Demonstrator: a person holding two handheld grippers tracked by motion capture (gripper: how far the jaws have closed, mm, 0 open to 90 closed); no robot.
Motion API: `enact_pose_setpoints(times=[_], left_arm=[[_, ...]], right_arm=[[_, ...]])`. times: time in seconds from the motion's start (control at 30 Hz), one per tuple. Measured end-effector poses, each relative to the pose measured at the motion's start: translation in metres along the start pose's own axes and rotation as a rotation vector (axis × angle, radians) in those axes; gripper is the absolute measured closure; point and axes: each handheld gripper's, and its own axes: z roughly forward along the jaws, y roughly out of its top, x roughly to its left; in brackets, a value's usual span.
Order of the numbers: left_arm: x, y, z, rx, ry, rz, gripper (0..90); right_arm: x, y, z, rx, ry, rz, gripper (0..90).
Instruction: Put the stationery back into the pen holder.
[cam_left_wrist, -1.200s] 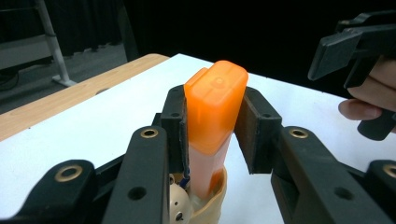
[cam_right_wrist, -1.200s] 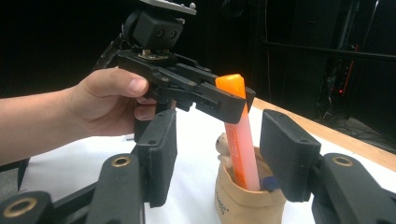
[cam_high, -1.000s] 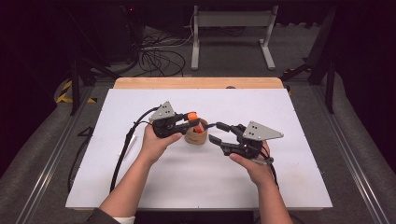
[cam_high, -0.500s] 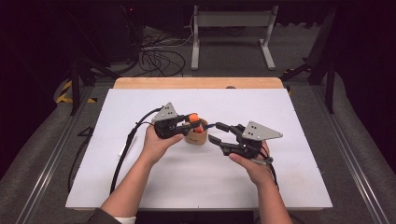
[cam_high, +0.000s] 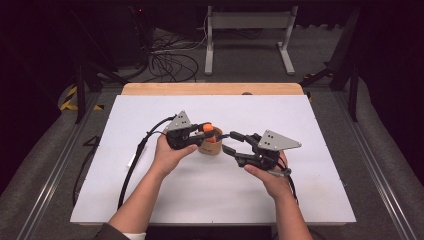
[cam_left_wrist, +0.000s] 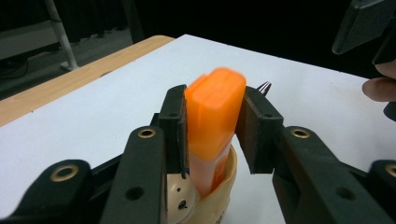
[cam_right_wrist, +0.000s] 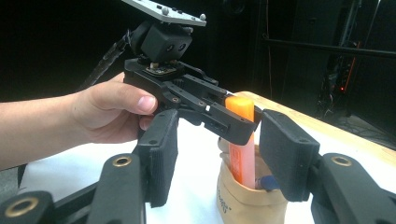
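I hold my left claw (cam_high: 206, 131) over a small tan cup (cam_high: 210, 148) in the middle of the white table (cam_high: 320, 125), and its two jaws flank an orange highlighter (cam_left_wrist: 212, 116) that stands upright in that cup. In the left gripper view the marker's cap sits right between my pads: the one on the left of that view lies against it, while a thin gap seems to show at the other. So I judge this a narrow, loose hold, either just taking the marker or just letting it go, with its lower end already down inside the cup. I keep the claw level and high on the cap so the body can slide straight along the cup wall.

My right claw (cam_high: 233, 142) waits just beside the cup on the far side from my left one, jaws partly spread and holding nothing. In the right gripper view the cup (cam_right_wrist: 247, 196) and the highlighter (cam_right_wrist: 243, 140) stand between and beyond its pads (cam_right_wrist: 161, 154), untouched; I judge it is there to steady the cup if it tips. Something dark blue also pokes up inside the cup.

There is small dark print on the cup's side, and some on the marker's barrel, both too blurred to read.
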Motion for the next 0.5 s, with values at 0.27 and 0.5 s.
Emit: enact_pose_setpoints(times=[0.27,0.5], left_arm=[[0.000,0.002,-0.006,-0.022,0.007,-0.015,55.2],[0.001,0.002,-0.014,-0.036,0.022,-0.028,46.3]], right_arm=[[0.000,0.000,0.000,-0.001,0.003,0.000,47.7],[0.000,-0.001,0.001,0.000,0.008,0.002,47.3]])
